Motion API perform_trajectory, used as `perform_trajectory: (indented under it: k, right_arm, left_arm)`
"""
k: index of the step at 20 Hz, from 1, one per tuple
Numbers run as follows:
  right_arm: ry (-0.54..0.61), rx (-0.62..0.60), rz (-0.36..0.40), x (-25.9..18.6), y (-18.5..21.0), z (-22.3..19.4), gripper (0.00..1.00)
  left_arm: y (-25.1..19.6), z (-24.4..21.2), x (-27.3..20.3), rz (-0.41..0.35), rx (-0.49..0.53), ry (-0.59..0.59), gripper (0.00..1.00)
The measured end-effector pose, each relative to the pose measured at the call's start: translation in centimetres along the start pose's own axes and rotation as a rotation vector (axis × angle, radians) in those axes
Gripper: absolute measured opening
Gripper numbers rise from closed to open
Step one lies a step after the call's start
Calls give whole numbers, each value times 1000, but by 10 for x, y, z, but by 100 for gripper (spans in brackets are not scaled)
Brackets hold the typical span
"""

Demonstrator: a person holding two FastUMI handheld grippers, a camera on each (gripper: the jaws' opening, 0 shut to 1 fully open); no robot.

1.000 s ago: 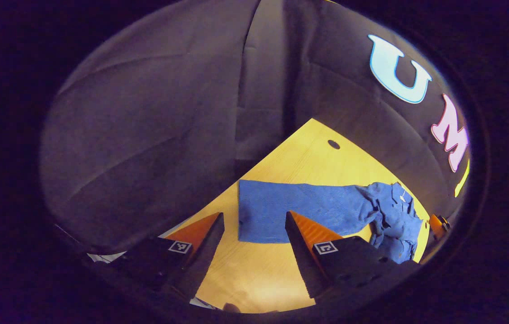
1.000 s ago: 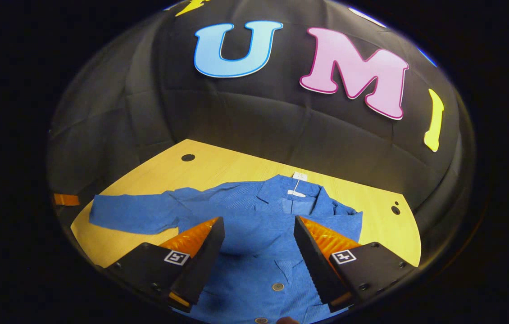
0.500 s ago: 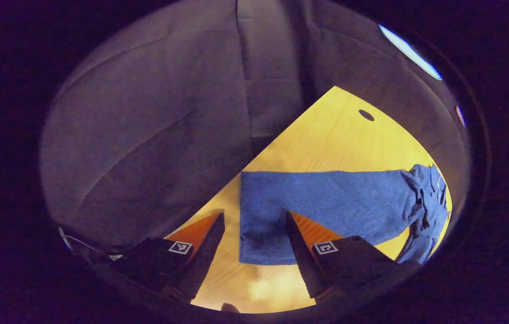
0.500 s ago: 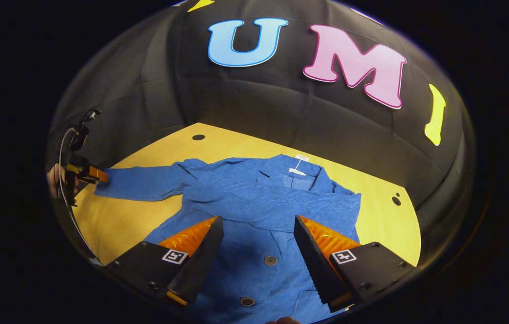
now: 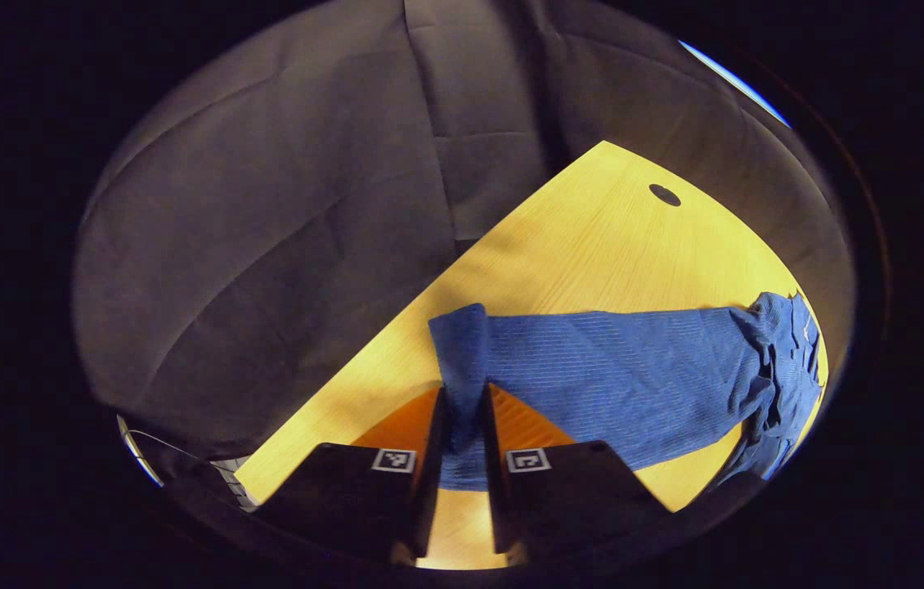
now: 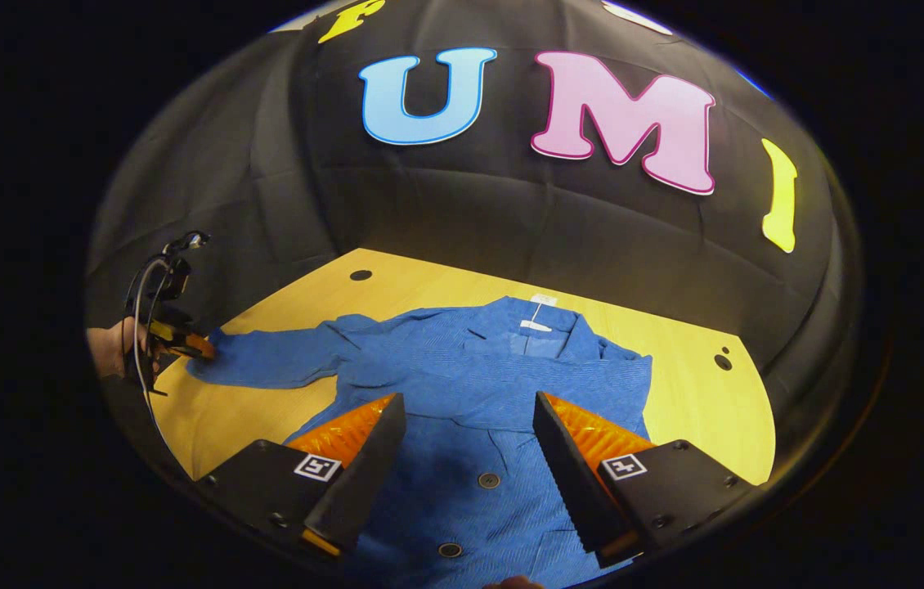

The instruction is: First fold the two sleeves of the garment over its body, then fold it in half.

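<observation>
- Left gripper (image 5: 462, 409): jaws drawn in narrow, both fingers pinching the cuff end of the sleeve (image 5: 609, 376) at lower centre of the left gripper view; cloth bunches up between them.
- Right gripper (image 6: 468, 425): jaws wide apart, nothing between them; it hovers above the garment's buttoned front at the bottom of the right gripper view.
- Garment (image 6: 478, 393): a blue ribbed jacket, lying front-up on the table, collar toward the booth wall, across the centre of the right gripper view. Dark buttons (image 6: 489, 480) run down the front between the open fingers. A white tag (image 6: 538, 325) sits inside the collar.
- The sleeve stretches out flat toward the left of the frame in the right gripper view, ending at the left gripper (image 6: 184, 343), which is held by a hand (image 6: 112, 348) at the far left edge.
- The other sleeve lies folded across the chest; the fold line is hard to tell exactly.
- Table (image 5: 593, 245): yellow wood top, with a dark round hole (image 5: 665, 195) at upper right of the left gripper view and more holes (image 6: 722, 360) at the right of the right gripper view.
- Black cloth wall (image 5: 282, 213) rises behind the table.
</observation>
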State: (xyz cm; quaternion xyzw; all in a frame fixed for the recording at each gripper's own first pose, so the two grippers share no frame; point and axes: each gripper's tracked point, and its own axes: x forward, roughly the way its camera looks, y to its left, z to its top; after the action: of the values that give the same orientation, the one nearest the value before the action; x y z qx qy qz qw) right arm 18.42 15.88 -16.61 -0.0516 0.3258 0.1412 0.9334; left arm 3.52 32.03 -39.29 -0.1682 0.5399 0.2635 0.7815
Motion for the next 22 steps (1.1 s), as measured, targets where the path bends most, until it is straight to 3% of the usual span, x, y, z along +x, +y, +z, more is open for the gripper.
perform_trajectory:
  k: [2, 3, 7, 11, 13, 17, 22]
  right_arm:
    - [4, 15, 5, -2, -1, -2, 100]
    - [4, 25, 5, -3, -3, -2, 100]
    - [-9, 39, -8, -10, -16, 3, 99]
    - [-19, 68, -49, -16, -40, 5, 100]
    - [-18, 85, -76, -19, -55, 5, 99]
    - [-13, 117, -123, -28, -84, 1, 100]
    - [18, 142, -162, -43, -121, -13, 99]
  left_arm:
    - [-1, 0, 0, 41, 35, -3, 4]
    - [-1, 0, -2, 40, 45, -3, 4]
    - [-12, -2, -7, -76, 3, 18, 0]
    - [-30, 11, -36, -110, 21, -74, 0]
    - [-54, 21, -64, -169, 40, -119, 0]
    - [-147, 38, -130, -339, 119, -230, 0]
    - [-317, 15, -191, -573, 309, -277, 0]
